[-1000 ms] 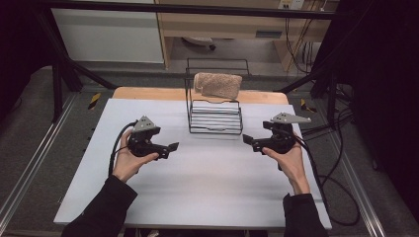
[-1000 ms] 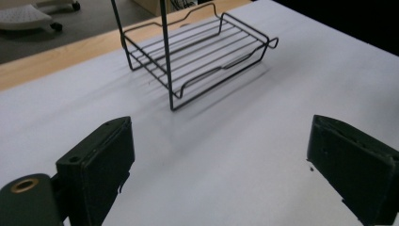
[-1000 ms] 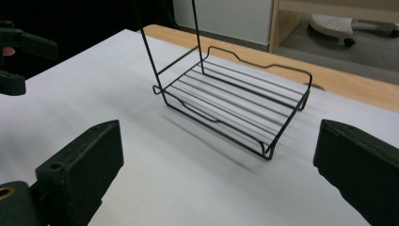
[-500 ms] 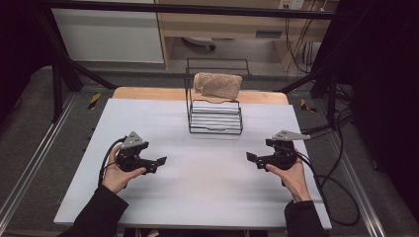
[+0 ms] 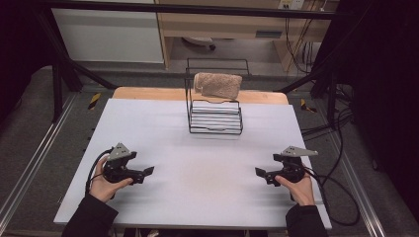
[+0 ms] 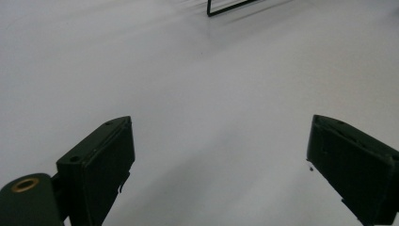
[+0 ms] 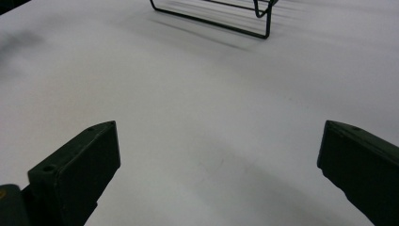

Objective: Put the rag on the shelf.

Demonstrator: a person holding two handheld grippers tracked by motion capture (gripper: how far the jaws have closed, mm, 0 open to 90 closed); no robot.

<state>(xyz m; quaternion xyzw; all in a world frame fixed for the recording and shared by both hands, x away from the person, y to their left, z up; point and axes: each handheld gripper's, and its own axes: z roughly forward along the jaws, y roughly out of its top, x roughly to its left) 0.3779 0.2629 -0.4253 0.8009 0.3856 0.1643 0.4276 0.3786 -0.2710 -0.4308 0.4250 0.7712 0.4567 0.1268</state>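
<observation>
fingers [image 6: 101, 155] apart, no legible txt

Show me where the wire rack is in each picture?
High view: the rack stands at the table's far middle, with a brown towel over its top.
Left gripper view: just a corner of the rack at the top edge.
Right gripper view: its base at top middle.
Shared landmark: the white table.

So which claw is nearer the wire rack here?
Right, narrowly. The right claw sits below and right of the wire rack; the left claw sits below and left, slightly farther. Both are open, well apart from it.
</observation>
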